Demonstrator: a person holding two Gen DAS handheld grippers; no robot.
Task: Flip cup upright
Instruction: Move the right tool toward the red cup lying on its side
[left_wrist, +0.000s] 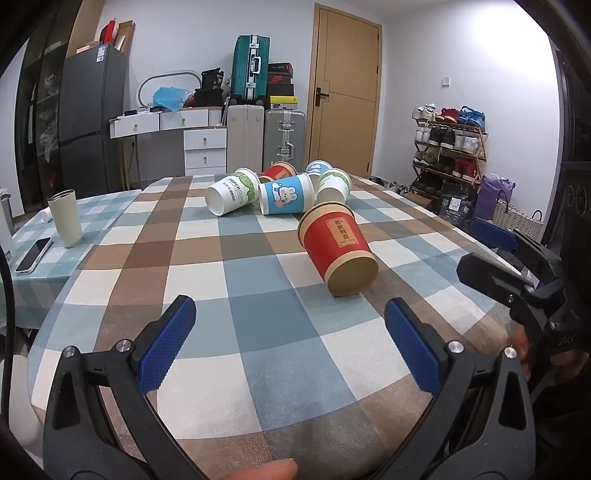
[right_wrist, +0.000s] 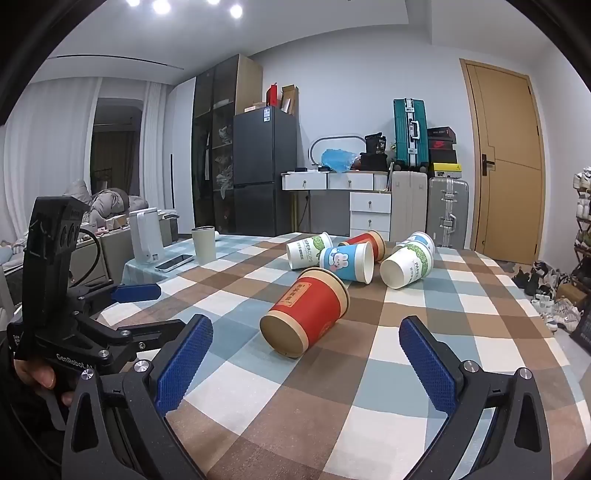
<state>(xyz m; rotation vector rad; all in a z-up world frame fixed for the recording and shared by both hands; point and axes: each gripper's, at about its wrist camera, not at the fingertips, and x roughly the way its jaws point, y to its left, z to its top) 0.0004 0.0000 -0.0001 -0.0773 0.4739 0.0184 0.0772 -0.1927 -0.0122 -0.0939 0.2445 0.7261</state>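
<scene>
A red paper cup (left_wrist: 338, 249) lies on its side on the checked tablecloth (left_wrist: 229, 280), its base toward me; it also shows in the right wrist view (right_wrist: 306, 312). Behind it lie several more tipped cups: a blue rabbit cup (left_wrist: 286, 194) (right_wrist: 345, 262), white-green cups (left_wrist: 232, 190) (right_wrist: 406, 264) and another red one (left_wrist: 280, 171) (right_wrist: 364, 242). My left gripper (left_wrist: 290, 315) is open and empty, short of the red cup. My right gripper (right_wrist: 306, 336) is open and empty, the red cup's base just ahead between its fingertips. The right gripper also shows at the right of the left wrist view (left_wrist: 480, 251).
A cream tumbler (left_wrist: 65, 218) and a phone (left_wrist: 33, 254) sit on the table's left part. A white appliance (right_wrist: 146, 234) stands further left. A fridge (left_wrist: 90, 122), drawers, suitcases, a door (left_wrist: 345, 92) and a shoe rack (left_wrist: 448, 147) line the room beyond.
</scene>
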